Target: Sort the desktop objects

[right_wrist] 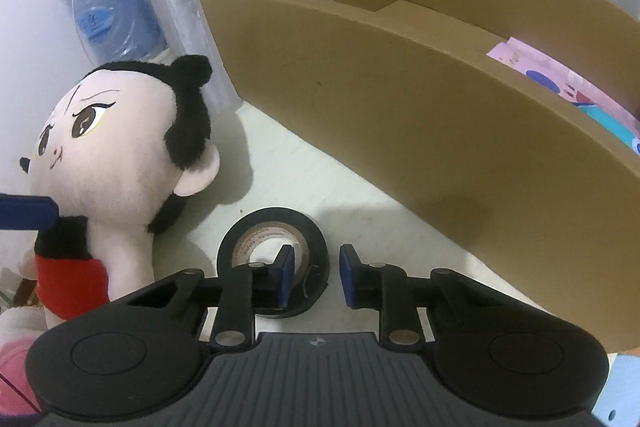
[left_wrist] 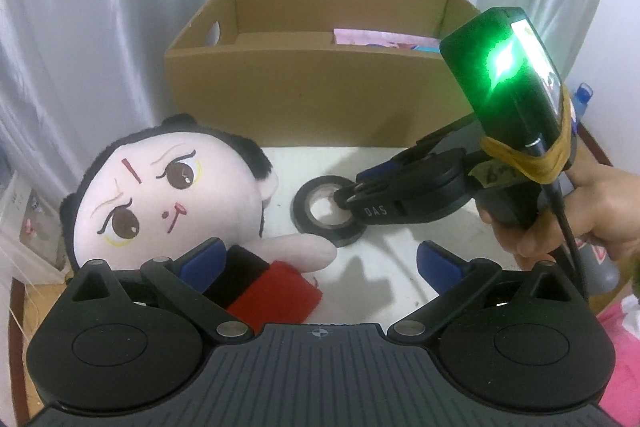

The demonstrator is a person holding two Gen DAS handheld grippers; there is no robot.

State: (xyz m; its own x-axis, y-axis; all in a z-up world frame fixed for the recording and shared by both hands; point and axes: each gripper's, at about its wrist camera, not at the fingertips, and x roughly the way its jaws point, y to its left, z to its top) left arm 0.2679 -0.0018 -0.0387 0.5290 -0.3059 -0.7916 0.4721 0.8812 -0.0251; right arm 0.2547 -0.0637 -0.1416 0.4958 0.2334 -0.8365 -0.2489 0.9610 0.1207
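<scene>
A black tape roll lies flat on the white table, also in the right wrist view. My right gripper is open, one finger inside the roll's hole and the other outside its right wall; it also shows in the left wrist view. A plush doll with a pale face, black hair and red clothes lies left of the roll; it also shows in the right wrist view. My left gripper is open, its left finger over the doll's body.
An open cardboard box stands behind the tape and doll, with a pink packet inside; the box also shows in the right wrist view. A blue bundle stands by the curtain. A bottle stands at the table's right edge.
</scene>
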